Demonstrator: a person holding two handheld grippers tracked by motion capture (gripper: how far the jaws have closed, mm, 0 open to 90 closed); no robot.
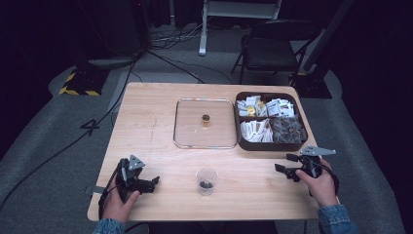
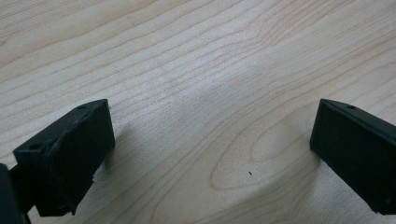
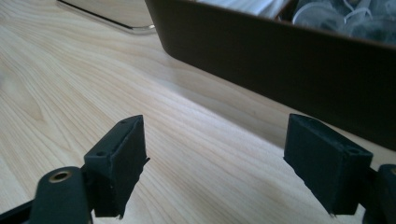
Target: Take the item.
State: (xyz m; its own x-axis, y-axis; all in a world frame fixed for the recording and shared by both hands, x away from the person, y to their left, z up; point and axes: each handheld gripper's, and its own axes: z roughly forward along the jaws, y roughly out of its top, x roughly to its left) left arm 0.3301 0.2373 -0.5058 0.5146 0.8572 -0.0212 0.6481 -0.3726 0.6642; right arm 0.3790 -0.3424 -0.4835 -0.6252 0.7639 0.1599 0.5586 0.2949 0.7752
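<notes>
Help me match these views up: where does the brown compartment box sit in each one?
High view: brown compartment box at the table's far right, beside the clear tray, ahead of the right gripper.
Right gripper view: its dark wall across the upper right, beyond the fingers.
Left gripper view: bare wood grain between its fingers.
Shared landmark: the light wooden tabletop.

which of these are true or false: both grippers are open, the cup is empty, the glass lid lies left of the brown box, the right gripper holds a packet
Both grippers are open: true; left gripper and right gripper stand with jaws apart.
The cup is empty: false; something dark lies in its bottom.
The glass lid lies left of the brown box: true.
The right gripper holds a packet: false; nothing sits between its jaws.
</notes>
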